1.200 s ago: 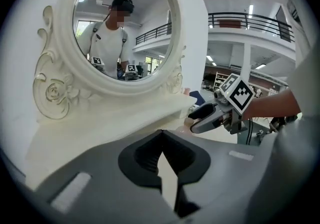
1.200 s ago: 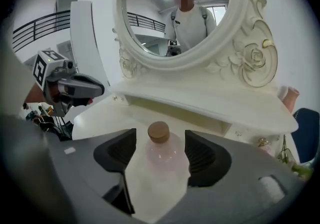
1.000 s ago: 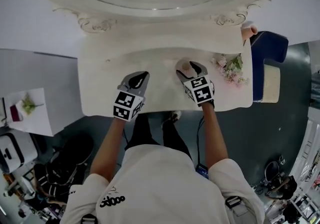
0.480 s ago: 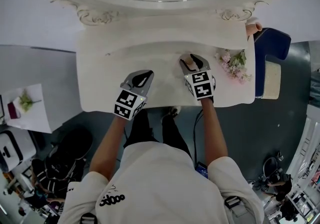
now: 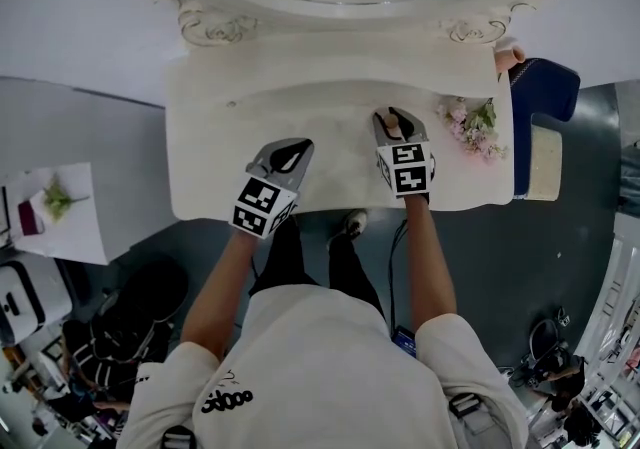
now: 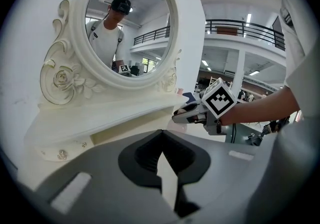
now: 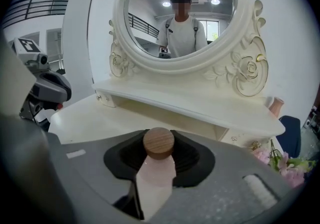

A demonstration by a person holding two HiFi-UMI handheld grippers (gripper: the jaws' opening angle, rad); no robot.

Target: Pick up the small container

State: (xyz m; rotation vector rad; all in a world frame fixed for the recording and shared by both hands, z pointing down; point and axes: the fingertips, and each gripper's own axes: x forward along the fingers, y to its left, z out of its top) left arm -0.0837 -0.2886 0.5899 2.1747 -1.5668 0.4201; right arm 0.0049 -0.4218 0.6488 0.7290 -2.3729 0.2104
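Observation:
The small container [image 7: 156, 175] is a pale pink bottle with a round wooden lid [image 7: 159, 142]. It stands on the cream dressing table [image 5: 225, 172], right of centre. My right gripper [image 5: 397, 121] [image 7: 159, 136] has just been closing its jaws, and they now sit against both sides of the container [image 5: 396, 124]. My left gripper [image 5: 289, 149] [image 6: 161, 132] hovers over the table's front left part. Its jaw tips meet and hold nothing. In the left gripper view, the right gripper [image 6: 192, 114] shows to the right.
An oval mirror [image 7: 180, 13] in an ornate frame rises behind a narrow shelf [image 7: 200, 106]. Pink flowers [image 5: 476, 129] lie at the table's right end, with a small pink vase [image 5: 505, 57] on the shelf's right end. A blue chair [image 5: 540, 102] stands to the table's right.
The right gripper's jaws, wide apart around the container a second ago, have narrowed onto it. The left gripper has hardly moved.

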